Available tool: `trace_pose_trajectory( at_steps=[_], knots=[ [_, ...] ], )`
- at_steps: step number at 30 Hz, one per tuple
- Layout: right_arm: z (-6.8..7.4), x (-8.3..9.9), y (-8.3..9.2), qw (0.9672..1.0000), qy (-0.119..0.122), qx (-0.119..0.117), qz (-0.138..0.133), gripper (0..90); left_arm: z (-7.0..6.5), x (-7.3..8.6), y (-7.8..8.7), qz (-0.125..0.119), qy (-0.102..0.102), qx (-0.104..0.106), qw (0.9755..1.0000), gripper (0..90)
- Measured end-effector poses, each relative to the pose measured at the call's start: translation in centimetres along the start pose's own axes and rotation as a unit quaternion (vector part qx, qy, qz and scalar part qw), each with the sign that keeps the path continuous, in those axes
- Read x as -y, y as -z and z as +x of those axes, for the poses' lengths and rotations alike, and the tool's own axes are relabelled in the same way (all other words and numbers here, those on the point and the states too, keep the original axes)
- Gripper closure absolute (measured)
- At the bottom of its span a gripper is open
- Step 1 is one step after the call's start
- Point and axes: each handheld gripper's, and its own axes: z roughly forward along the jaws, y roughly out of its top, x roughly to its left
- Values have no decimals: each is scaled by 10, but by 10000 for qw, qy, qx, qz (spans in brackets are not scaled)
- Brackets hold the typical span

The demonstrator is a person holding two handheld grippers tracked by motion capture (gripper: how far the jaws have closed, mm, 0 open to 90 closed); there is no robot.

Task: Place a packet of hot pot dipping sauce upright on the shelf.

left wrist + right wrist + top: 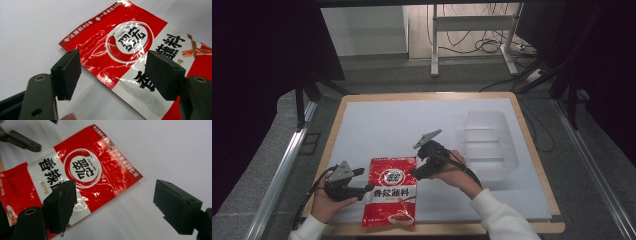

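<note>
A red and white sauce packet (391, 191) is lying flat on the white mat (387, 125) near the table's near edge, a little left of centre, with its printed face up (a round logo with a chilli sits in the red upper part). The left gripper (362, 181) is sitting just left of the packet, held in the person's left hand (326, 205), and its jaws are pointing right toward the packet's left edge. In the left gripper view its jaws are standing wide apart with nothing between them, the packet lying on the mat beyond the pads (72, 72). The right gripper (414, 173) is hovering at the packet's upper right corner, held in the right hand (457, 176), whose white sleeve (502, 220) is coming in from the bottom. Its jaws are also spread wide and gripping nothing; in the right gripper view the left pad is overlapping the packet's edge while the right pad is over bare mat. A clear plastic bin (488, 145) is resting on the right part of the mat, well apart from the packet.
</note>
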Motion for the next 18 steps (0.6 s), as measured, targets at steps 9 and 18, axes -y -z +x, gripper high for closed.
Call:
trace_pose_trajectory(
  at_steps=[9,18],
  knots=[
    [-37,-36,-48,9937,-207,-440,1007,329,-2,1,-1,46,-51,-44,10000,288],
    [-57,-41,-77,9863,-524,-719,1392,404,-2,2,-1,38,-80,-63,9999,289]
  ],
)
